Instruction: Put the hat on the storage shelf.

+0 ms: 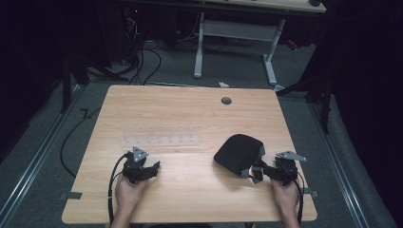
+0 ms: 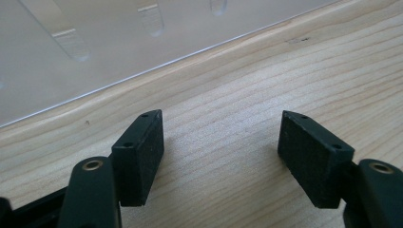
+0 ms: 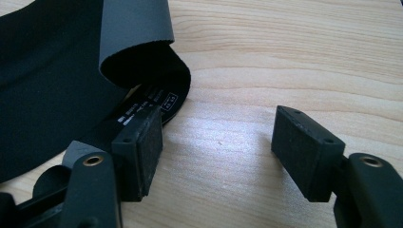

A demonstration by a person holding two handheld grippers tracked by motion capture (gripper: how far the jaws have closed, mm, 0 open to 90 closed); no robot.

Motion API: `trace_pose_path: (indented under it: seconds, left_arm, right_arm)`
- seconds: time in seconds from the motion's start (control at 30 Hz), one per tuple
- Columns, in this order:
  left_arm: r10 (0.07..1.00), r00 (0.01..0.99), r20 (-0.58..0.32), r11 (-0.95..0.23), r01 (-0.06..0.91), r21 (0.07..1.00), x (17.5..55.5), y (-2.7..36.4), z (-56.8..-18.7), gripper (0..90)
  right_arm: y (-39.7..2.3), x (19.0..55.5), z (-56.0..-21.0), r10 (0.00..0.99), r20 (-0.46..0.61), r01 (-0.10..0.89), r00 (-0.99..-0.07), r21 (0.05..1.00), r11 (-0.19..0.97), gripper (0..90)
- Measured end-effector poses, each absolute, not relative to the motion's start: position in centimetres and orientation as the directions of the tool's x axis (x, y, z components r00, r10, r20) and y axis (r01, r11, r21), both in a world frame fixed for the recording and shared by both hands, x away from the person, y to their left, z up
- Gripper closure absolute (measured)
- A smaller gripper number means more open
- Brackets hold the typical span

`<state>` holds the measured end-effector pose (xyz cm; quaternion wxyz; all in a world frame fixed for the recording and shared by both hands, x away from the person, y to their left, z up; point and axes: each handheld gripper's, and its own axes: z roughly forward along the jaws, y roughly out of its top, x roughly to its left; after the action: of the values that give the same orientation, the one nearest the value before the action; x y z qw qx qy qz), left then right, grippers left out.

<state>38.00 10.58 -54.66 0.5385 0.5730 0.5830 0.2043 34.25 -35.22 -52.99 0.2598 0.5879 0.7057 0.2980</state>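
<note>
**Both grippers resting wide apart on the wooden table, black cap beside the right one**

Right gripper [image 3: 216, 142], a black two-jaw tool with a grey three-cornered plate on top, is lying low over the table near its right front corner, its jaws standing wide apart with bare wood showing between the pads and nothing clamped. Its own view is showing one of its pads sitting just beside the black fabric cap with a grey strap [image 3: 57, 71], whose edge with a small printed label is curling down to the wood right next to that pad; whether the pad is touching the fabric I cannot tell. From the high view the cap [image 1: 236, 152] is lying on the table's right half, immediately left of the right gripper [image 1: 280, 168].

Left gripper [image 2: 221, 152], the same black tool, is sitting on the left half of the table [image 1: 190, 190], a light wooden rectangular top, its jaws likewise spread wide over bare wood and gripping nothing. Just ahead of it a clear flat plastic tray with small moulded pockets [image 2: 95, 42] is lying on the wood, seen in the high view [image 1: 159, 134] near the table's middle, well apart from the cap.

A person's hands are holding both tools from the near edge
</note>
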Motion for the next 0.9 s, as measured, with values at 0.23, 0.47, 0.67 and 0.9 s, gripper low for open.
trace_pose_path:
  seconds: [0.23,0.47,0.67,0.9]
  left_arm:
    - [0.888,0.236,-0.394,0.26,0.448,0.855,38.0,10.58,-54.66,32.7]
    - [0.889,0.234,-0.393,0.261,0.447,0.856,38.01,10.56,-54.67,32.5]
    - [0.89,0.232,-0.393,0.261,0.446,0.856,38.02,10.55,-54.67,32.3]
    - [0.89,0.229,-0.395,0.265,0.446,0.855,38.02,10.53,-54.66,32.0]
  right_arm:
    - [-35.22,34.26,-52.99,0.985,-0.016,0.675,-0.174,0.726,0.131,34.9]
    - [-35.24,34.28,-52.98,0.985,-0.016,0.677,-0.175,0.724,0.132,34.4]
    - [-35.25,34.29,-52.99,0.983,-0.012,0.676,-0.181,0.724,0.133,32.7]
    - [-35.3,34.32,-52.99,0.982,-0.008,0.677,-0.189,0.723,0.136,31.1]
